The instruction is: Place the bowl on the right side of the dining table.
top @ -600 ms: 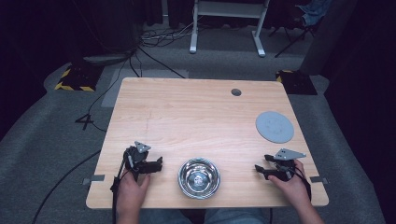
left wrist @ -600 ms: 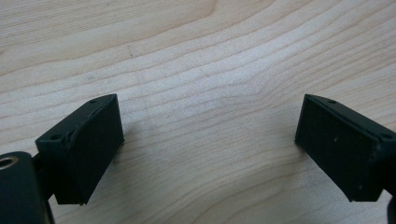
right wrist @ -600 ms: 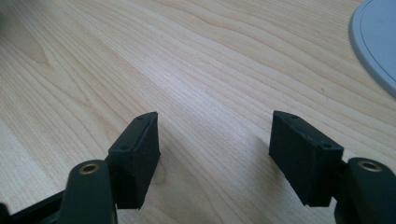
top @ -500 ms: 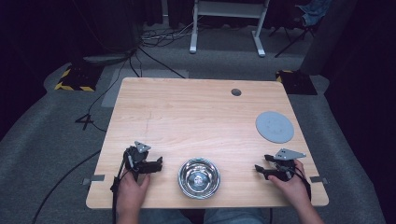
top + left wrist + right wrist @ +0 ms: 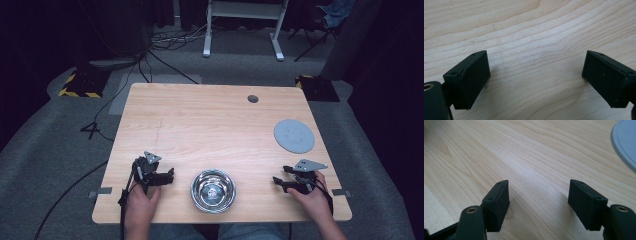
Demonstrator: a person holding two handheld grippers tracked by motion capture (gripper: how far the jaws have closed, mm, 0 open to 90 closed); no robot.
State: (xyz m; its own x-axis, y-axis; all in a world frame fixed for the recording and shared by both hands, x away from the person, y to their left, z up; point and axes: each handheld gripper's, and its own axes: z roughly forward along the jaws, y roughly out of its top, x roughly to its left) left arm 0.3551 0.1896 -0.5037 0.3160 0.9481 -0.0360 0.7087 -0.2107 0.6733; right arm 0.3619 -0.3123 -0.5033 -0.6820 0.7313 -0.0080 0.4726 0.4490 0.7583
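Spanning the scene, the rectangular light-wood table [image 5: 200,125] is bearing everything. Lying flat toward its far right is the round grey disc [image 5: 294,135]. Sitting at the near edge between both hands, the shiny round steel bowl [image 5: 213,190] is apparently holding nothing. Flanking it, the left gripper [image 5: 535,75] and right gripper [image 5: 539,195] are resting low, jaws spread wide, gripping nothing, seemingly staged for a start.

Wooden table seen from above, mostly bare.
A steel bowl [image 5: 213,190] sits at the near edge between the left tool [image 5: 159,177] and right tool [image 5: 281,182], apart from both. A grey disc [image 5: 294,135] lies far right; the middle and far left are open.
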